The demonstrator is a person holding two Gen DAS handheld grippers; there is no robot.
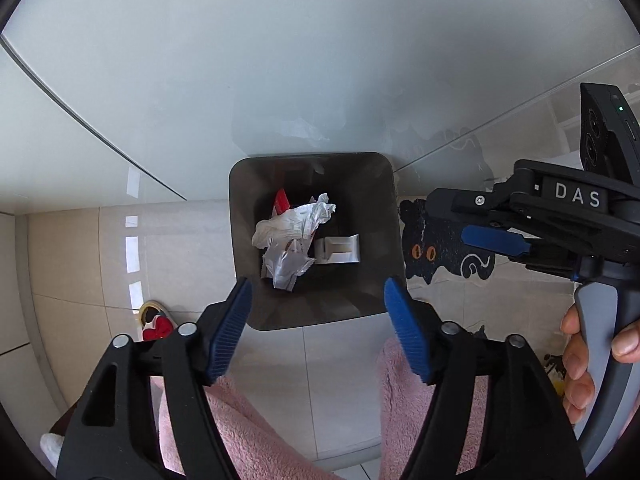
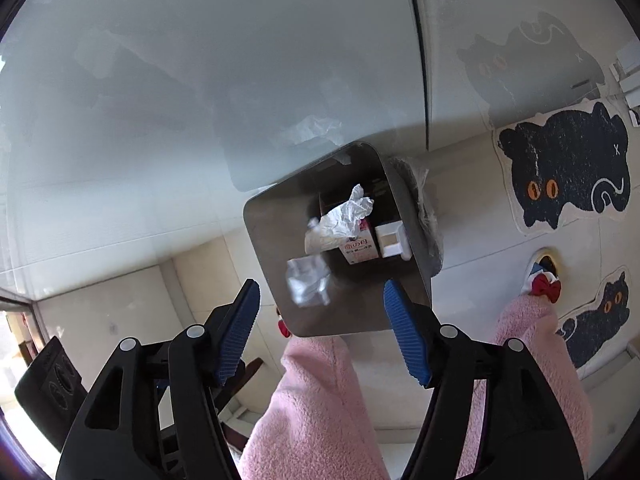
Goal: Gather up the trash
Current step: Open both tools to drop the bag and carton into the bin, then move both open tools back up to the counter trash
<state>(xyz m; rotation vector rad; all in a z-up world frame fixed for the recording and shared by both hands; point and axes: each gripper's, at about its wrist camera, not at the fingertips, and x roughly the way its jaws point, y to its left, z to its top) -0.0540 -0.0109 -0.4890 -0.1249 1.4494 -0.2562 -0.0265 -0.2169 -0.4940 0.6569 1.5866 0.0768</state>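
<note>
Tiled floor point(image 1: 192, 248), 1 bin point(image 1: 372, 288), 2 cat mats point(image 2: 568, 168)

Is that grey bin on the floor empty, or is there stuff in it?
Not empty. The bin holds a crumpled white wrapper, a small carton and other scraps at its bottom.

"DAS" in white capitals on a black block of the right gripper point(image 1: 496, 236), right side of the left wrist view. Small carton point(image 2: 358, 246) inside the bin point(image 2: 408, 216), centre of the right wrist view: red East Asian characters on its white face, smaller lines below too small to read. Nothing else legible.
</note>
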